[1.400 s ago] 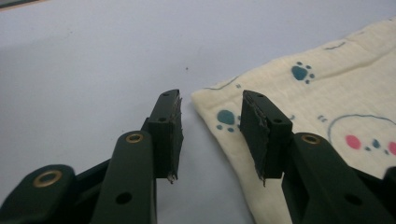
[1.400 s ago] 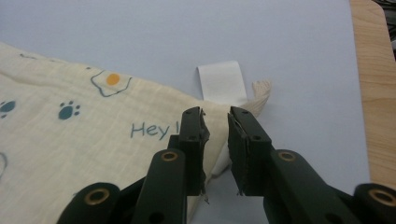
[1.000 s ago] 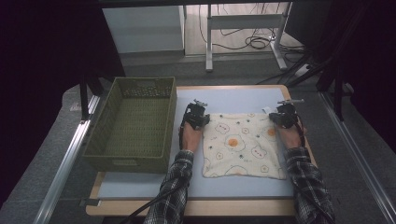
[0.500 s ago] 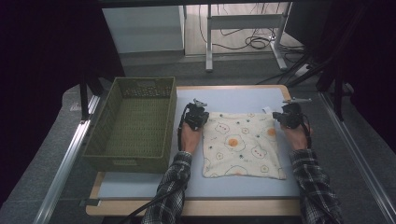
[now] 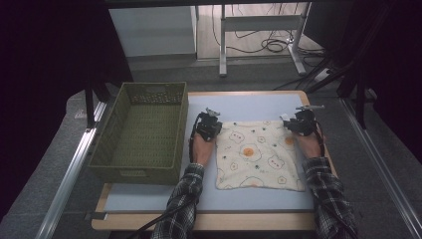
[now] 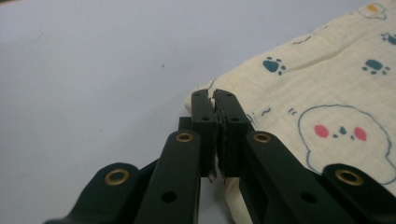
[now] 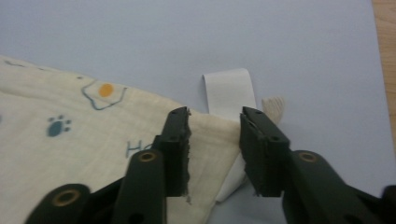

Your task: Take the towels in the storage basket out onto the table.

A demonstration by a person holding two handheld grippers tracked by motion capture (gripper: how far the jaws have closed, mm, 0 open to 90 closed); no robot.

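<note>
A cream cloth printed with eggs, bears and paws lies flat on the pale blue table top. My left gripper is at the cloth's far left corner. In the left gripper view the left gripper is shut on that corner of the cloth. My right gripper is at the far right corner. Its jaws have just been opening. In the right gripper view the right gripper stands open, with the corner of the cloth and a white label loop lying between the jaws.
A green woven basket stands on the left part of the table, close to my left forearm. The table's wooden edge runs just right of my right gripper. Floor rails and a desk frame lie beyond the table.
My right hand drifted a little to the right and then came back toward the cloth's corner. The left hand has stayed where it was.
</note>
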